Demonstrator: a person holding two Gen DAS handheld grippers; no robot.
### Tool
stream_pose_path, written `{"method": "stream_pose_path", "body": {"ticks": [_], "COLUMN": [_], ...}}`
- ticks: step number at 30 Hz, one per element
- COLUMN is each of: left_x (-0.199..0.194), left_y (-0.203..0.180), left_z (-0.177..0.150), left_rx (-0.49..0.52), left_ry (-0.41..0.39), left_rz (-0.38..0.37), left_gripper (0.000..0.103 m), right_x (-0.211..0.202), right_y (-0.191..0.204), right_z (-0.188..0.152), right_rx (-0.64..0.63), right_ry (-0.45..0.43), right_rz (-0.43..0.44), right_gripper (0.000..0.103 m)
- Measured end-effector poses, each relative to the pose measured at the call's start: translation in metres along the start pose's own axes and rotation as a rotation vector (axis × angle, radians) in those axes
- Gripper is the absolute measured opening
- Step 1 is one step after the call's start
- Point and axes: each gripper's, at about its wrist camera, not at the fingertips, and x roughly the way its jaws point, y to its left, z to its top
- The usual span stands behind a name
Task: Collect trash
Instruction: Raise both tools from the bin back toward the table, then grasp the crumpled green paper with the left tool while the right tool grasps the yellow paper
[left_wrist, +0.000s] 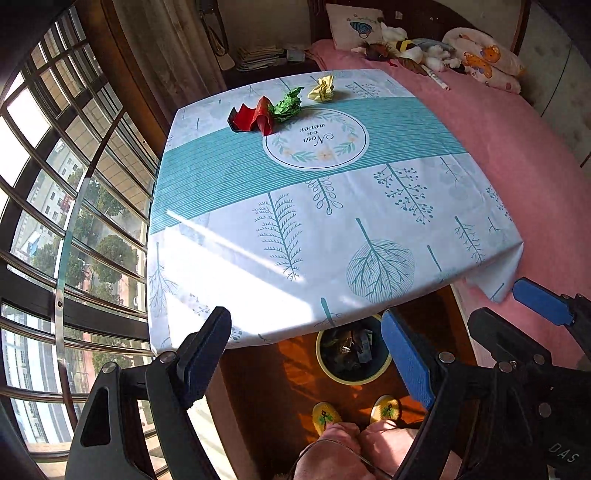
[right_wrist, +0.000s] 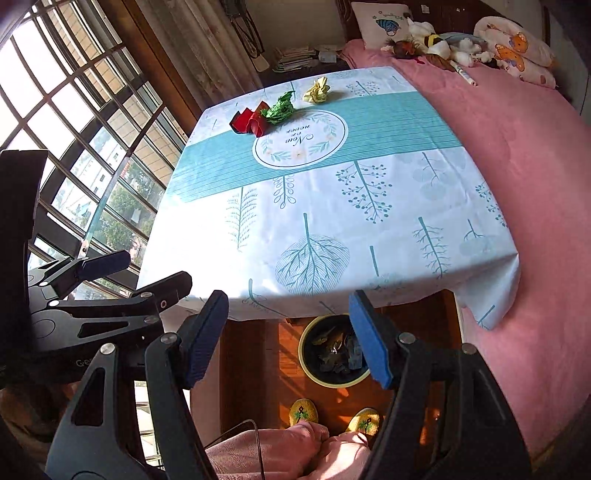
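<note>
Three crumpled papers lie at the far side of the table (left_wrist: 258, 258): a red one (left_wrist: 253, 118) (right_wrist: 249, 122), a green one (left_wrist: 288, 105) (right_wrist: 280, 109) and a yellow one (left_wrist: 322, 88) (right_wrist: 316, 91). On the floor below the table's near edge stands a round bin (left_wrist: 354, 382) (right_wrist: 334, 384) with dark scraps in it. My left gripper (left_wrist: 306, 354) (right_wrist: 136, 275) hangs high over that near edge, open and empty. Beside it on the right, my right gripper (right_wrist: 288, 338) (left_wrist: 517, 317) is also open with nothing between its blue pads. Both are far from the papers.
A pink bed (left_wrist: 517, 166) borders the table on the right, with pillows and plush toys (left_wrist: 424, 48) at its head. A barred window (left_wrist: 55, 184) runs along the left. The person's yellow slippers (left_wrist: 327, 417) and pink trousers show on the wooden floor near the bin.
</note>
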Motion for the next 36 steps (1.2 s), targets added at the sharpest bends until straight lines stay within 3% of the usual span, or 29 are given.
{"method": "stream_pose_path", "body": {"ticks": [8,11,14,20,26,32,36], "left_x": [-0.018,-0.017,-0.012,0.013,0.06,0.114,0.153], "left_y": [0.02,0.025,0.031,0.031,0.022,0.024,0.031], "left_z": [0.035,0.044,0.055,0.09,0.158,0.241,0.286], "left_rx": [0.019,0.014,-0.024,-0.066,-0.096,-0.206,-0.246], "left_ry": [-0.1,-0.122,-0.133,-0.14,-0.115,-0.082,-0.075], "left_rz": [-0.001,-0.038,-0.06,-0.013,0.045,0.042,0.08], "left_gripper": [0.083,0.08,0.078,0.078,0.078,0.078,0.078], "right_x": [-0.01,-0.005,0.003,0.035,0.094,0.167,0.215], "right_y": [0.016,0.014,0.01,-0.007,-0.037,-0.07,-0.088], "right_z": [0.041,0.052,0.064,0.097,0.163,0.247,0.305], "right_rx": [-0.006,-0.007,-0.013,-0.057,-0.13,-0.205,-0.216], "right_ry": [-0.09,-0.105,-0.104,-0.073,-0.012,0.08,0.102], "right_rz": [-0.028,-0.034,-0.037,-0.013,0.048,0.101,0.142], "right_gripper": [0.065,0.065,0.065,0.065,0.065,0.065,0.065]}}
